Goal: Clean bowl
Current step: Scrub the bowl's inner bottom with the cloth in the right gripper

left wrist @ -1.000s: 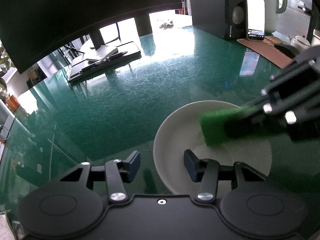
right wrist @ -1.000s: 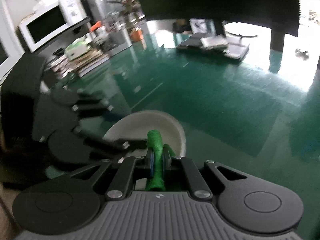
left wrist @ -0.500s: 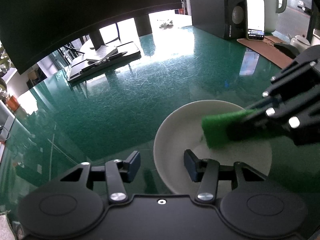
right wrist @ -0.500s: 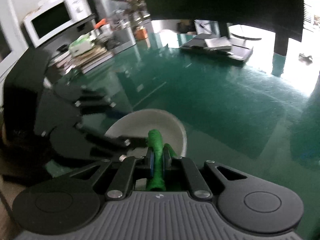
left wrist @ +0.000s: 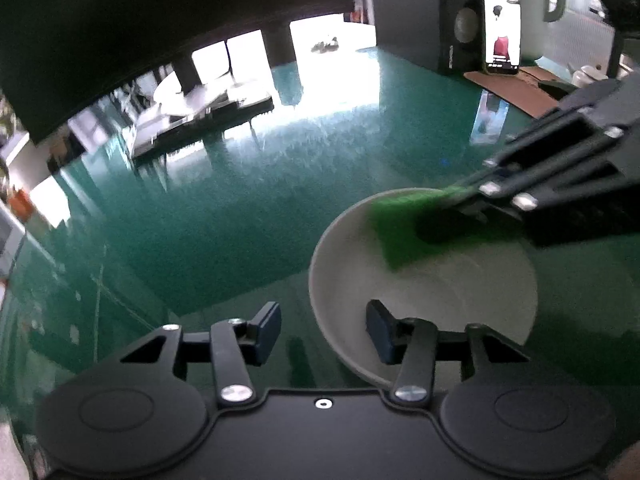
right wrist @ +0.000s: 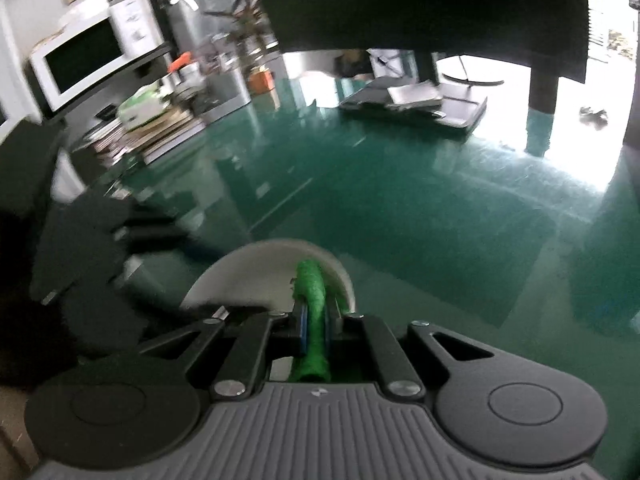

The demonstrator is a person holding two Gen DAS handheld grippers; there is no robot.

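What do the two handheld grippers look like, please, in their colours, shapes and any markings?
Both are black. The left gripper has round discs on its body, silver screws on its linkage bars and dark blue finger pads. The right gripper has a ribbed grey body with a small logo and blue pads.

One bowl [left wrist: 420, 292], one green sponge [left wrist: 400, 228], two hand-held grippers, one phone [left wrist: 503, 32], one microwave [right wrist: 76, 64]

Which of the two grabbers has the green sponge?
The right gripper: its fingers squeeze the green sponge inside the white bowl. The left gripper is closing around the bowl's rim, holding no sponge.
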